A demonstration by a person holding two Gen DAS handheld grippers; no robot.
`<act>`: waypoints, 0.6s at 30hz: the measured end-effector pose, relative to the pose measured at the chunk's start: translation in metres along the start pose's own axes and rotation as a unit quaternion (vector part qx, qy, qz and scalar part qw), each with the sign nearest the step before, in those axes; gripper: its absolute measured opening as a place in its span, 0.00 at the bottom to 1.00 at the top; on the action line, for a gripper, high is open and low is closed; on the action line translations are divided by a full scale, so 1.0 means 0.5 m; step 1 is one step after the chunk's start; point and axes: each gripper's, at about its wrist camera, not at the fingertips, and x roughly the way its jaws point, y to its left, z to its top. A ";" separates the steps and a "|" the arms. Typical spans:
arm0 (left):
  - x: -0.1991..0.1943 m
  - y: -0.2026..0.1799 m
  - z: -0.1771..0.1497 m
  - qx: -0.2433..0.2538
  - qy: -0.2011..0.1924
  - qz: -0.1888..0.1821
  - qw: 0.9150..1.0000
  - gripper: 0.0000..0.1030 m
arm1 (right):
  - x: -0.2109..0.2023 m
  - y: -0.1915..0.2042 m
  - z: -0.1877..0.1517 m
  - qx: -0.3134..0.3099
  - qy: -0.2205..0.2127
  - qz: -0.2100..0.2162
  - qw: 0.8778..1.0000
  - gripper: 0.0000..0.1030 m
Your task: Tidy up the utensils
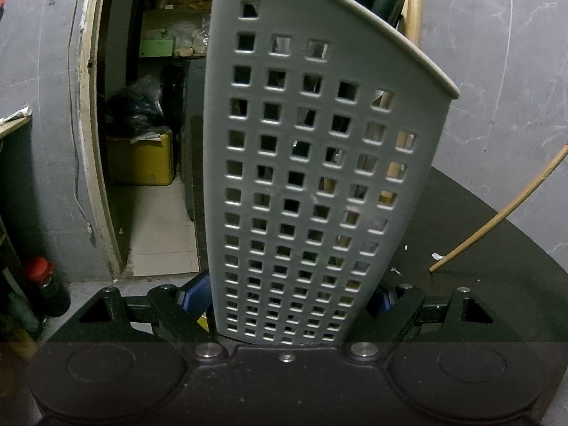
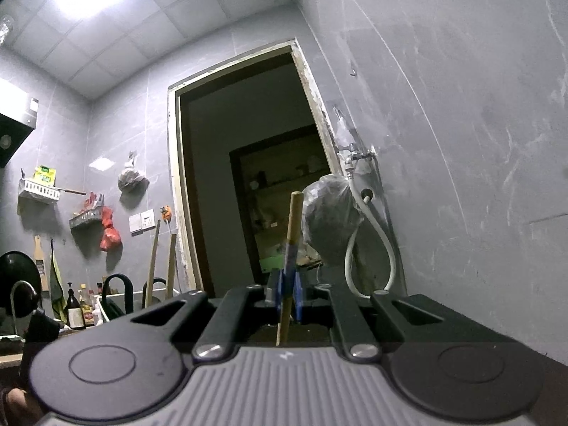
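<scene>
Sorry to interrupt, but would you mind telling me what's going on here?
A person is sorting utensils with two handheld grippers. The left gripper clamps a grey perforated holder that already has utensils inside, on a dark counter. The right gripper is shut on a wooden stick, held upright. Another stick lies on the counter.

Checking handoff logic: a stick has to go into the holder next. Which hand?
Right. The right gripper is shut on a wooden stick, held upright. The left gripper is clamped on the perforated grey utensil holder, so it is occupied steadying it.
</scene>
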 end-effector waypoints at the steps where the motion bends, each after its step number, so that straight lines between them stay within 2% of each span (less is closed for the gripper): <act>1: 0.000 0.000 0.000 0.000 0.000 0.000 1.000 0.83 | 0.001 -0.001 0.000 0.001 0.001 -0.001 1.000 0.09; 9: 0.000 -0.003 0.000 0.002 0.001 -0.001 1.000 0.83 | 0.000 0.001 -0.001 0.008 -0.003 -0.001 1.000 0.07; 18: 0.002 -0.005 0.001 0.001 0.001 -0.001 1.000 0.83 | 0.019 0.031 0.026 -0.018 -0.005 0.015 1.000 0.07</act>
